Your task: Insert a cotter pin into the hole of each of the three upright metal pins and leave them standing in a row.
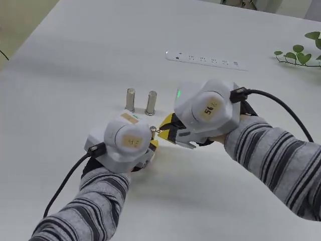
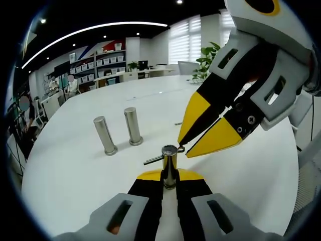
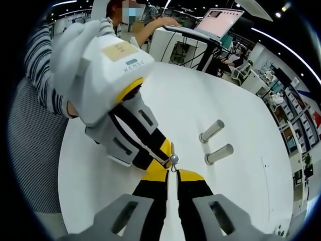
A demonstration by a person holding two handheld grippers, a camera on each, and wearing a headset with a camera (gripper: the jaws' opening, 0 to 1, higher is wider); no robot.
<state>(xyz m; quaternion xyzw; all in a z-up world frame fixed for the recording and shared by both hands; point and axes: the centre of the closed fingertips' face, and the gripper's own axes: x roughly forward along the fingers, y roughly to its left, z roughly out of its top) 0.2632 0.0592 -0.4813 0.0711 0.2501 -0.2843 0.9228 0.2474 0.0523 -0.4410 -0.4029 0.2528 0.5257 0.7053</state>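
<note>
My left gripper [image 2: 169, 176] is shut on an upright metal pin [image 2: 169, 165] near its base. A thin cotter pin [image 2: 159, 157] passes through the hole at that pin's top, its tail sticking out to the left. My right gripper [image 2: 182, 144] comes in from the right, its yellow tips shut on the cotter pin's head end. In the right gripper view its jaws [image 3: 175, 173] meet just under the pin's top [image 3: 174, 159]. Two more metal pins [image 1: 130, 99] [image 1: 151, 102] stand side by side behind, with nothing touching them. The grippers [image 1: 153, 143] [image 1: 161, 129] meet at the held pin [image 1: 153, 129].
A white power strip [image 1: 205, 59] lies at the back of the white table [image 1: 75, 60], with a green plant [image 1: 300, 54] at the far right edge. Black cables trail from both grippers. Striped sleeves cover the near table.
</note>
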